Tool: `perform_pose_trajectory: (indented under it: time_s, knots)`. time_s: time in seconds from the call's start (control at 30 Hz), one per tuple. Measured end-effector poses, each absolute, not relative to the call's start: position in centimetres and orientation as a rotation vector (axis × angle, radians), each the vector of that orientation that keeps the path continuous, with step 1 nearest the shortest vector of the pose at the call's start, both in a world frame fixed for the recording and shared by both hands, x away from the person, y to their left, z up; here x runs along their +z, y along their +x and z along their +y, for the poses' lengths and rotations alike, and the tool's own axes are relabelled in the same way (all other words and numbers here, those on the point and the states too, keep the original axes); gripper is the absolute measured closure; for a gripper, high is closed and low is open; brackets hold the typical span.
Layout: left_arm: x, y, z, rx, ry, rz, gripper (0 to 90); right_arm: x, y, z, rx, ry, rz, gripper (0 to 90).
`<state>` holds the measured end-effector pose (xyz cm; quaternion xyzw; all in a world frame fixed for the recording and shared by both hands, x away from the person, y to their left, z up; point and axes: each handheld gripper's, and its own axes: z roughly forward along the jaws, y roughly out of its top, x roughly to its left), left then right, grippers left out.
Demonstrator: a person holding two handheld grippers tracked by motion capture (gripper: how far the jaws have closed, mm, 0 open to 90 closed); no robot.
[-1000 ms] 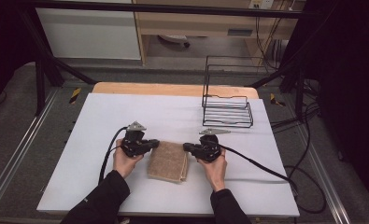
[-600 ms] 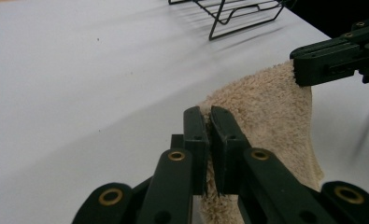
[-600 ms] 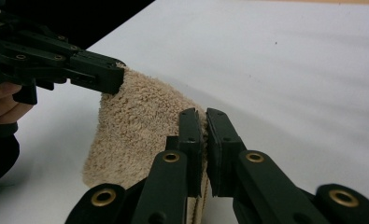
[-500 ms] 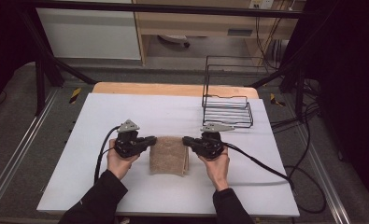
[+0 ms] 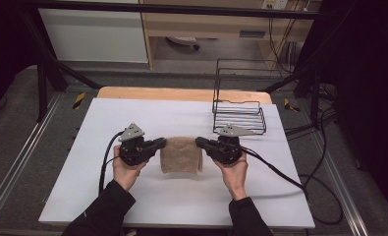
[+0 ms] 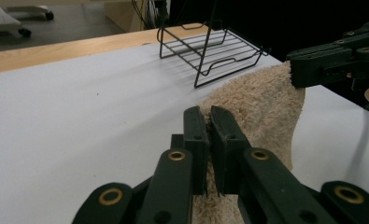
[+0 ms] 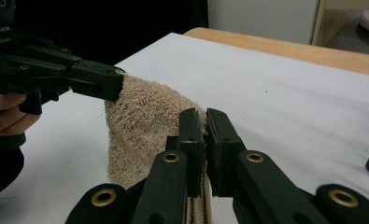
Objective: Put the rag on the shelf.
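Towel (image 5: pixel 181 155), centre of frame: picked up, left gripper (image 5: pixel 159 144) and right gripper (image 5: pixel 201 143) each clenched on a top corner; wire rack (image 5: pixel 239 116) at upper right unused; placing judged left

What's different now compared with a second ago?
Both claws, left claw and right claw, have lifted the beige towel by its top corners; it now hangs between them, where it earlier lay on the white table. Both stay shut on it. The wire rack has not moved.
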<state>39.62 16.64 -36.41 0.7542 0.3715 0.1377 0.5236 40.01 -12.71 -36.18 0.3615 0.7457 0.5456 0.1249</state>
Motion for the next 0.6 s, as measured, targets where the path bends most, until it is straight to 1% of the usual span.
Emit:
perform_pose_trajectory:
  time_s: [0.6]
  knots:
    - [-33.9, 39.8, 14.7, 0.365, 1.743, 0.82, 84.8, -33.3, 39.1, -14.8, 1.592, 0.992, 2.075, 85.5]
